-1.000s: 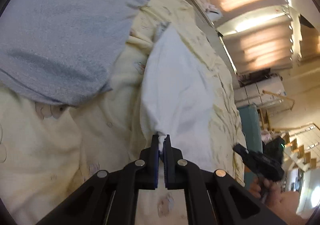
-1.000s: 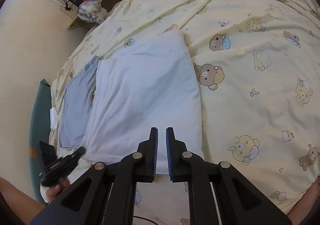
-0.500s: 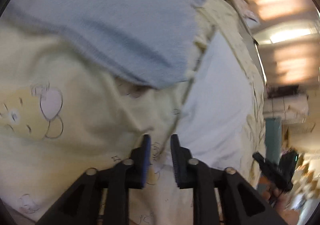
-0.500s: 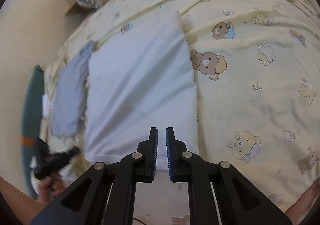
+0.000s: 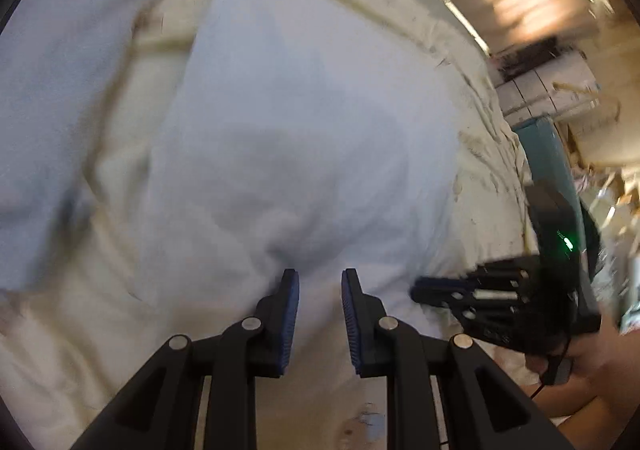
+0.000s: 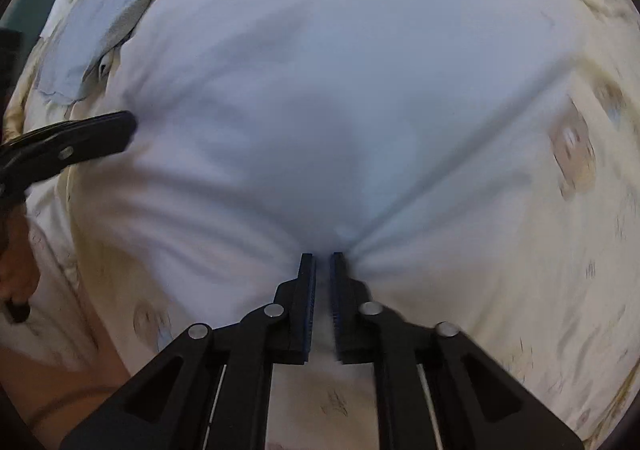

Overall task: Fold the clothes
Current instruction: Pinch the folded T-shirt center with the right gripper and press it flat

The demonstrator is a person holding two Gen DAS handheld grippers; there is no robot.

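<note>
I hold the right gripper pinched on the near edge of the white garment, with creases fanning out from the narrow gap between its jaws; cloth fills that gap, so I judge the grip as closed on fabric. The left gripper hovers over the same garment with its jaws standing clearly apart and nothing between them. The garment lies spread on the bedsheet, a printed yellow sheet, and both views are blurred, so edge detail is poor. Risk one: the right pinch may include the sheet beneath, since the creases run on into the yellow cloth at right; lifting would then drag the bedding and distort the fold. Risk two: the bite looks shallow, taken at the hem only, and a quick pull could strip the fabric from the pads. Risk three: with only one side held, the garment would swing or bunch when raised, so the fold line would skew. Risk four: the two tools sit near each other above the near edge, and a careless close could knock them together. A grey garment lies just beside the white one on the left; its edge could be caught by a wide sweep. Furniture beyond the bed is well apart and does not obstruct.
</note>
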